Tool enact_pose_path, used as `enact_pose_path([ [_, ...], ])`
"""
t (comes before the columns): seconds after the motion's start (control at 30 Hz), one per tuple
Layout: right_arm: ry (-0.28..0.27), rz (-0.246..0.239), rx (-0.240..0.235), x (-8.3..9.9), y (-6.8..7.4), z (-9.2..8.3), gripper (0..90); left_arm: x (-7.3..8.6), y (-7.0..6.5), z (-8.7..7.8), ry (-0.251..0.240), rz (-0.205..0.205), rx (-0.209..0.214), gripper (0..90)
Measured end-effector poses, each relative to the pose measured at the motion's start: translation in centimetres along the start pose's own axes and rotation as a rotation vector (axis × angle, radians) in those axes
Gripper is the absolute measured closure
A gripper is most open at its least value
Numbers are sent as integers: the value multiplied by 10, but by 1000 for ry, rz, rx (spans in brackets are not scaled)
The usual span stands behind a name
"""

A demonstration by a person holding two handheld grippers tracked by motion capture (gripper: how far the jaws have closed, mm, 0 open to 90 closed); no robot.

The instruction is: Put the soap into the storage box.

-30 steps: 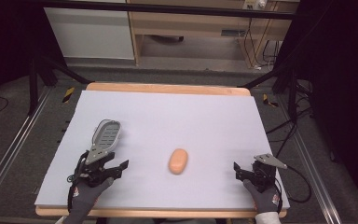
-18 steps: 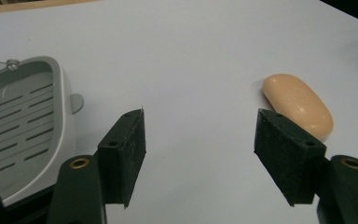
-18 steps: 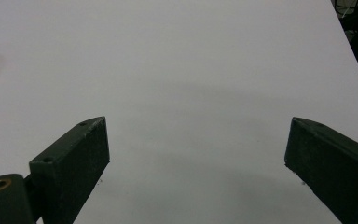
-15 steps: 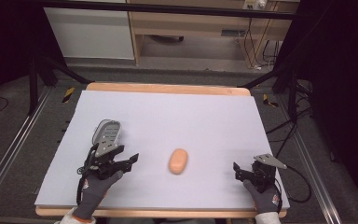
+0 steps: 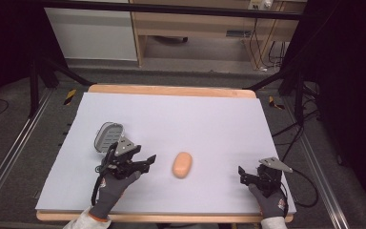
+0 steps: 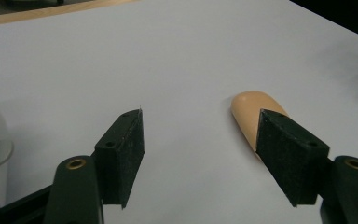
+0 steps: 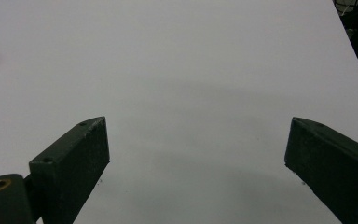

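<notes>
On the white table cover (image 5: 209,119), a grey mesh-topped object (image 5: 107,136) lies at the left, just behind the left gripper (image 5: 148,161). That gripper points toward the orange oval object (image 5: 182,164), which lies near the middle of the cover, close to the front edge. Its jaws have just been opening and stand apart with nothing between them; in the left gripper view the oval object (image 6: 251,114) sits partly behind one jaw. At the far right, the right gripper (image 5: 242,172) rests near the front edge, well apart from the oval, its jaws wide over bare cover.
</notes>
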State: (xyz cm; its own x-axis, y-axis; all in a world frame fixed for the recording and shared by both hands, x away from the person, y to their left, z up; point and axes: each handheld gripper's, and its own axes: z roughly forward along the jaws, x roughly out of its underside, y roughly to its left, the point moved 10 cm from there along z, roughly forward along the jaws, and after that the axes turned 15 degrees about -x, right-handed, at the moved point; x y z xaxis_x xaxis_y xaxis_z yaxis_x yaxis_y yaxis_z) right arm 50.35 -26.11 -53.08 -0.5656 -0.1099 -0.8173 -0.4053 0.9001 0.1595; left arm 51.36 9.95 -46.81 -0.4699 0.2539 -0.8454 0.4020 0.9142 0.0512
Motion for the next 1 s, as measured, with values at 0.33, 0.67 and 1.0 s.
enact_pose_path([
  [0.33, 4, 2, -2, 1, 0, 1, 66, -8, -21, 10, 6, 19, 23, 300],
  [0.67, 9, 2, -7, 1, 1, 1, 66, -9, -37, 21, 26, 43, 37, 289],
  [1.0, 9, 2, -14, 2, 1, 1, 66, -5, -53, 36, 51, 53, 53, 271],
])
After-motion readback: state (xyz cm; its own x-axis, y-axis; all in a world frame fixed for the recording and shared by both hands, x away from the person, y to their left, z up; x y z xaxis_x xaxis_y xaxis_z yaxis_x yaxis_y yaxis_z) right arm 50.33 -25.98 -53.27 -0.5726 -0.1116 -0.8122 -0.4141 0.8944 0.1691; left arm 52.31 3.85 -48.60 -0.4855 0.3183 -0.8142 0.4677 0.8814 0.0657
